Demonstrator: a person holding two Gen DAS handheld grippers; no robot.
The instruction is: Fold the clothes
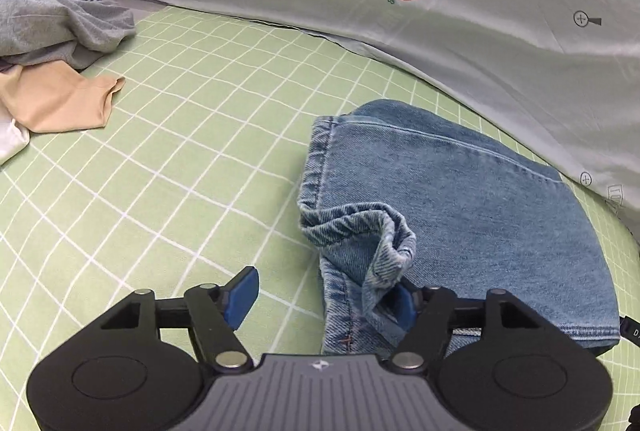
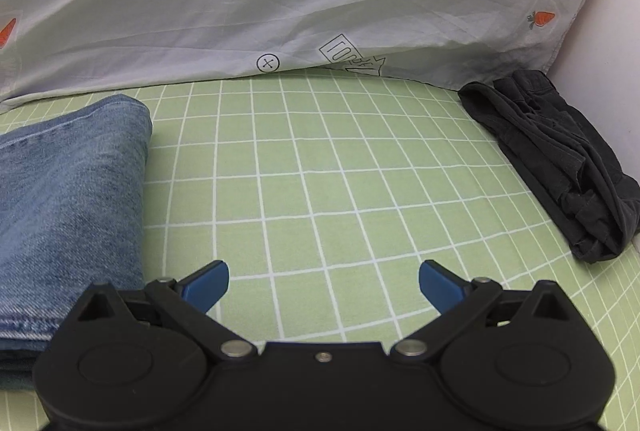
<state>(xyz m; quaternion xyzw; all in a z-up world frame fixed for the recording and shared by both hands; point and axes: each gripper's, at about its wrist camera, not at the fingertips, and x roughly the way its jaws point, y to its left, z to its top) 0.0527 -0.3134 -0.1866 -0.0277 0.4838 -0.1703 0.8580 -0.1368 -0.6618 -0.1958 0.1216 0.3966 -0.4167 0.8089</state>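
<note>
**Folded jeans, one loose corner**

The jeans lie folded on the green checked sheet, close to the grey pillow. The left gripper stands wide, and nothing is pinched. A rumpled hem corner sticks up right by its right finger, and it is hard to tell whether the cloth still touches that pad. The right gripper is also wide and empty over bare sheet, with the jeans just to its left.

The main risk is that raised corner. If the left finger drags away while the denim clings to it, the top layer could peel back and spoil the fold. Left as it is, the corner may also spring open by itself, since denim is stiff.

Unfolded clothes wait at the far left, and a dark garment lies by the wall.

Writing is scarce. The pillow print shows boxed letters that cannot be made out, beside carrots and crossed circles.
</note>
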